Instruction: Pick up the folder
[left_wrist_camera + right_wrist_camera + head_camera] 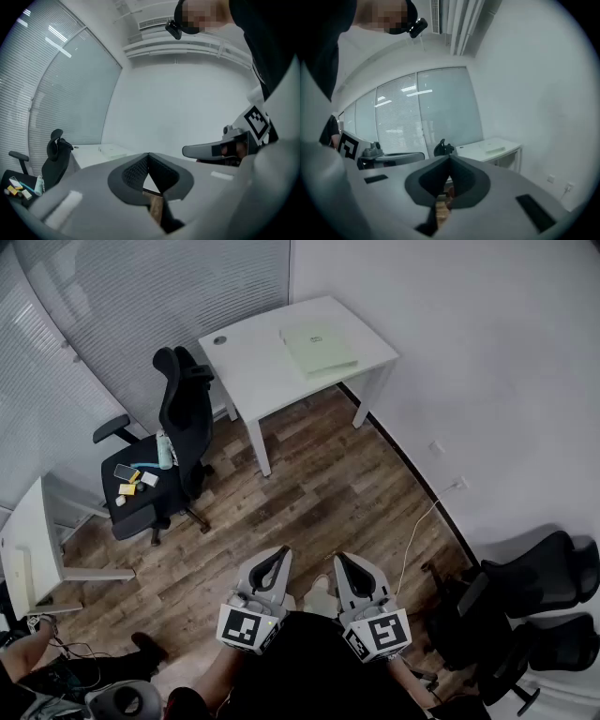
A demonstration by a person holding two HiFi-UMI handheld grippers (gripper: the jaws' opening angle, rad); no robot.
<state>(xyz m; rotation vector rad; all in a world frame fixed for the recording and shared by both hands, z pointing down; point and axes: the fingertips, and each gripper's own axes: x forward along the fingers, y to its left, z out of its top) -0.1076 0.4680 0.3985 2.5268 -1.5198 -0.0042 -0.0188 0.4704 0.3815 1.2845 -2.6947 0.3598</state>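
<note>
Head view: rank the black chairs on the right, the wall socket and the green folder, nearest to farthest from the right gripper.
1. The black chairs: close by, at the right gripper's right side.
2. The wall socket: farther ahead, to the right.
3. The green folder: farthest, on the white desk ahead.

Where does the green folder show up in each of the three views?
Head view: the folder is at upper centre, lying on the white desk.
Left gripper view: it is a small pale slab left of centre, on the same desk.
Right gripper view: it is right of centre, again on that desk.
Shared landmark: the white desk.
</note>
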